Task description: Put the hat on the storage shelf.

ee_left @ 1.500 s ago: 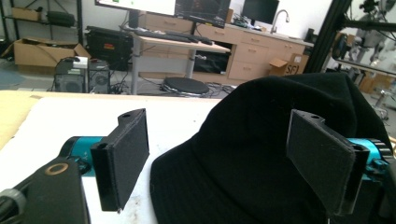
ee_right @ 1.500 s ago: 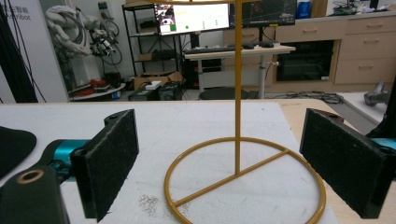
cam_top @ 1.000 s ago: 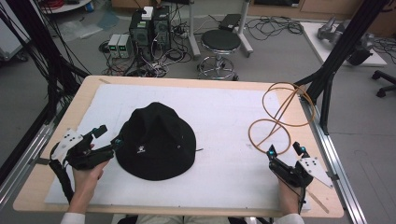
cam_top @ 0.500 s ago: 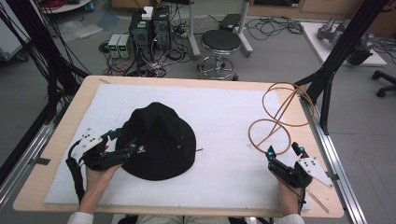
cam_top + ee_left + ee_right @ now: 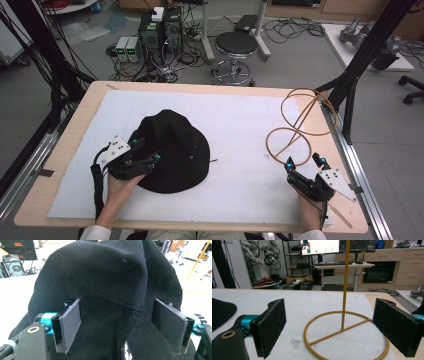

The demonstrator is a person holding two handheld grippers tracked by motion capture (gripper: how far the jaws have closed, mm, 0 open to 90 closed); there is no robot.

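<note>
White mat: left gripper fingers spread astride black hat, right gripper fingers spread.

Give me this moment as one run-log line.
left gripper: open, straddling black hat | right gripper: open, empty, near gold stand | hat on table

Black two-jaw tools with teal joints, grey triangular plates; white sleeves.

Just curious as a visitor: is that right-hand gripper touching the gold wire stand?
Apart. The right gripper view shows the right gripper open, white cloth visible between its pads and the stand.
</note>
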